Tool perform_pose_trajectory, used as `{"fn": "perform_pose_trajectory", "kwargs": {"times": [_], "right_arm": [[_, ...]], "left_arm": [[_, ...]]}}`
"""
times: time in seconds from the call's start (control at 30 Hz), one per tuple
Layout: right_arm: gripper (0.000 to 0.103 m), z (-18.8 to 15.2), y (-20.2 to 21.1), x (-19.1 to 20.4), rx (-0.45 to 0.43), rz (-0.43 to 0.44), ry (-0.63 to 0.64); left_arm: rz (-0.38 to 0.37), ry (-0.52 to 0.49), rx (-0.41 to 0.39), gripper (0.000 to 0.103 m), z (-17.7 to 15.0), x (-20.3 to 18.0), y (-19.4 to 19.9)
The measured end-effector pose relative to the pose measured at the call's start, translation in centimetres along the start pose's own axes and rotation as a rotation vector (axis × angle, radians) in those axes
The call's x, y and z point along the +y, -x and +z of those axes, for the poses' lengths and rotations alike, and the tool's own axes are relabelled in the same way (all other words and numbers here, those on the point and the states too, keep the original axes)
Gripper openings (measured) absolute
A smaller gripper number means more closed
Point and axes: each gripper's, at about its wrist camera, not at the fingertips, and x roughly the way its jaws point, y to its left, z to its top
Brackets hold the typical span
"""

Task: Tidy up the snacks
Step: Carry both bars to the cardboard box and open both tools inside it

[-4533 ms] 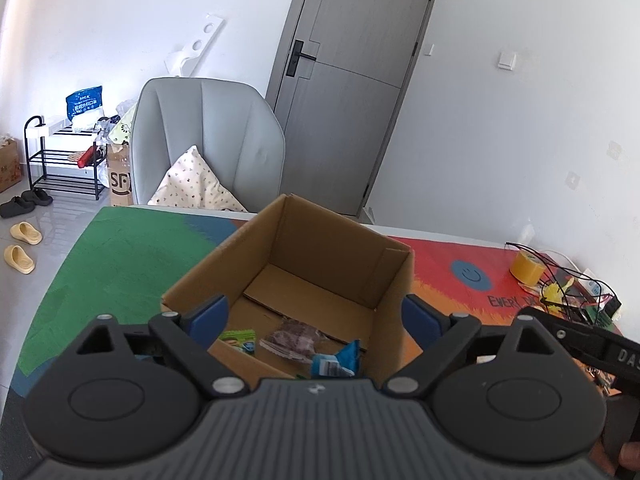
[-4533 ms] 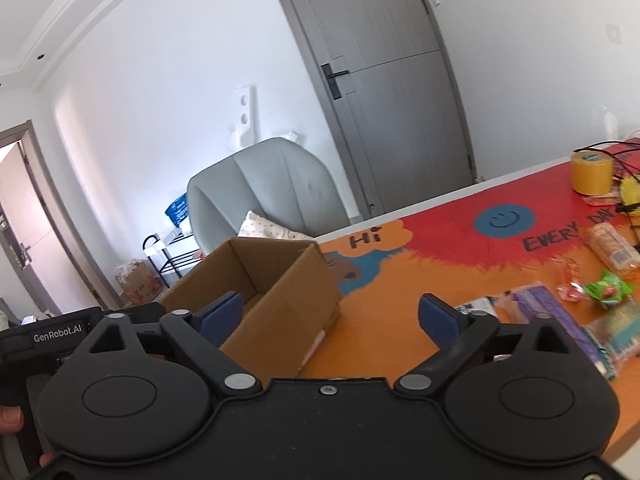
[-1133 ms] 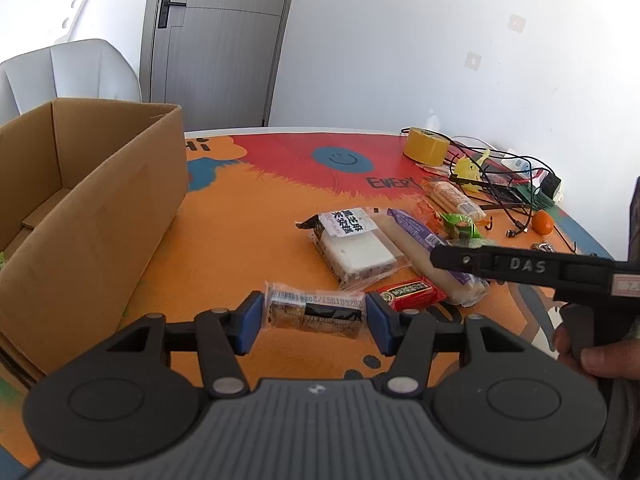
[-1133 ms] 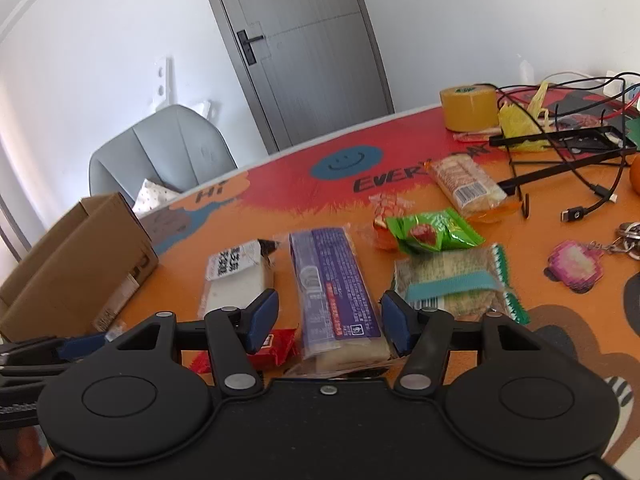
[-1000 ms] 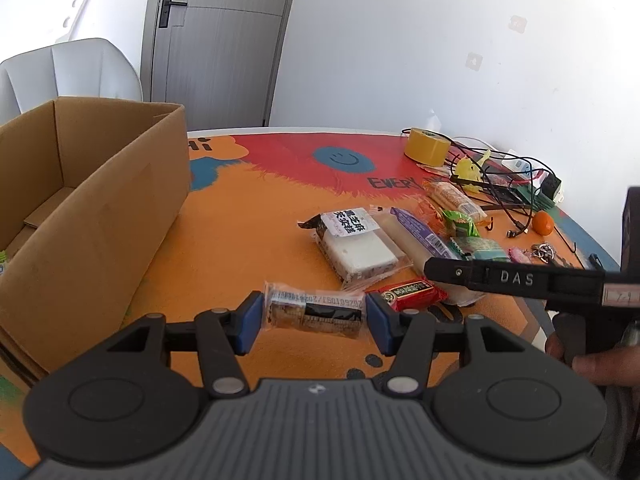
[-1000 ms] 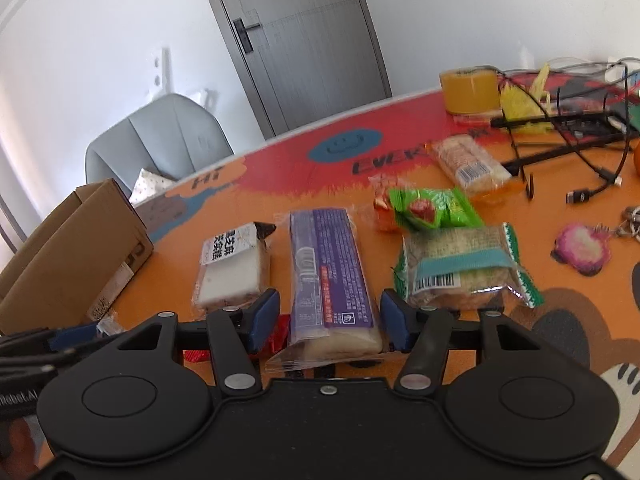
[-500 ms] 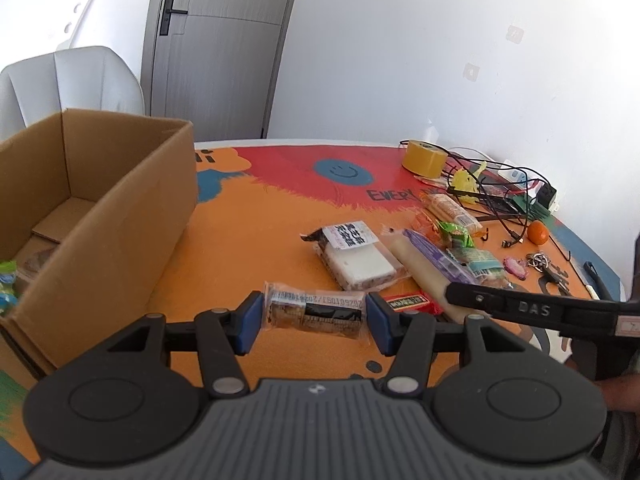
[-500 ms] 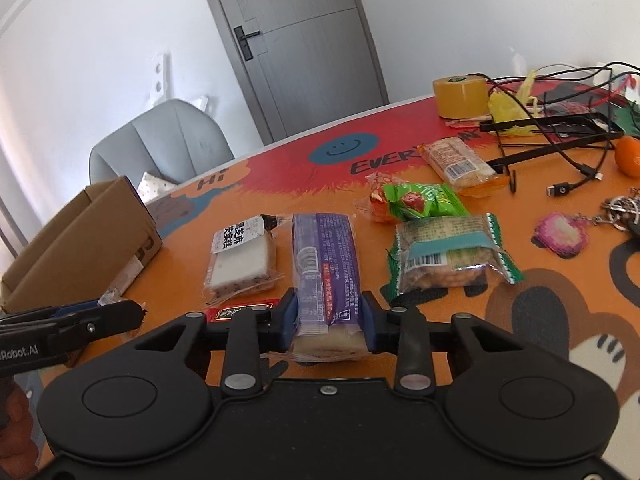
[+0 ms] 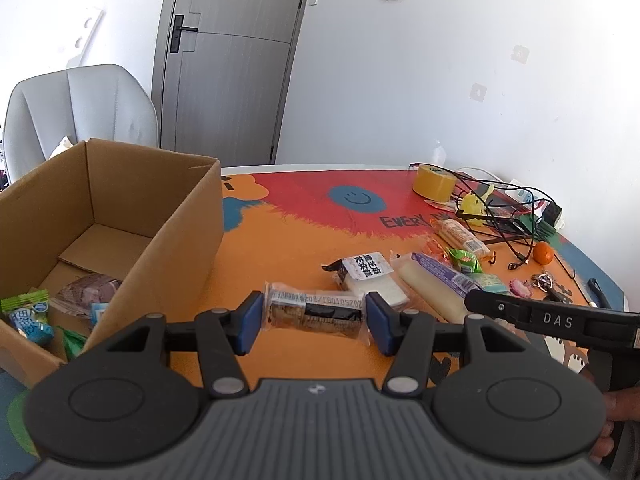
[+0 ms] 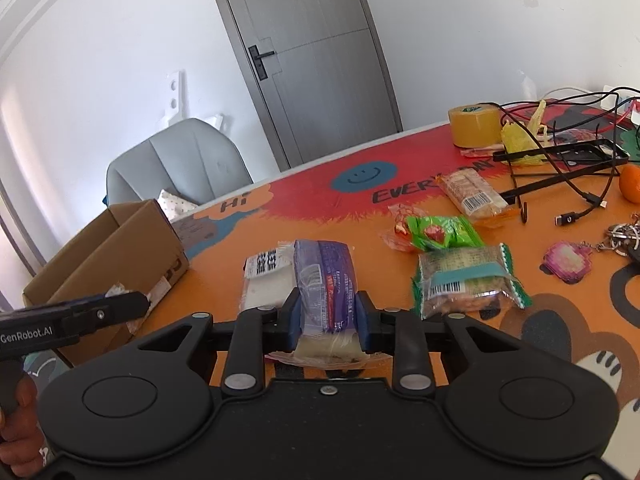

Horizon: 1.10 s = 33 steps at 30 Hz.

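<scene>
over the last second the jaws of the right hand-held gripper [image 10: 327,322] have been drawn in from a wide stance on either side of the long purple-wrapped snack [image 10: 325,280], and they are closing at this moment, with the near end of that snack pinched between the blue pads and its wrapper visibly squeezed. the left hand-held gripper [image 9: 314,322] is unchanged: it is kept about a third open, clamped end to end on a clear-wrapped biscuit bar [image 9: 315,312], which is held clear of the orange counter [image 9: 280,248]. both views have risen slightly, so more of the cardboard box [image 9: 182,240] can be looked into from the left, where several packets are already lying on its floor. it is judged that both pickups are now secured or nearly so, and that the carry to the box, which stands to the left of the snack pile, is the step to follow. several items are left on the counter: a white rice-cake packet [image 10: 266,280] touching the purple snack, a green packet [image 10: 442,234], a green-edged peanut bar [image 10: 466,284] and a cracker pack [image 10: 472,194]. the far end of the purple snack cannot be told to be off the counter.
</scene>
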Motion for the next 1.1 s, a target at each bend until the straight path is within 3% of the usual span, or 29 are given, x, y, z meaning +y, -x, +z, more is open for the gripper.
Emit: {"fn": "perform_pose_trajectory", "kwargs": {"times": [0.43,0.57,0.77,0.8,0.83,0.87,1.1], "right_arm": [[0.036,-1.1,0.5,-0.8,0.073,-0.009,-0.03],[0.05,-1.1,-0.5,-0.4,0.082,-0.017,-0.013],[0.054,-1.7,-1.8,0.4,0.103,-0.054,0.04],[0.053,-1.8,-1.9,0.6,0.102,-0.061,0.059],[0.039,-1.9,-1.8,0.8,0.099,-0.073,0.076],[0.036,-1.9,-1.8,0.9,0.1,-0.076,0.083],[0.031,-1.6,-0.9,0.3,0.086,-0.038,0.038]], "left_arm": [[-0.015,0.0,0.033,0.054,-0.5,0.0,-0.9],[-0.011,0.003,0.04,0.054,-0.5,0.2,-1.1],[-0.004,0.009,0.047,0.054,-0.6,0.6,-1.3],[-0.004,0.01,0.048,0.054,-0.6,0.5,-1.3],[-0.005,0.01,0.049,0.054,-0.6,0.5,-1.3],[-0.007,0.009,0.049,0.054,-0.7,0.5,-1.3],[-0.018,-0.002,0.031,0.054,-0.5,-0.1,-0.6]]}}
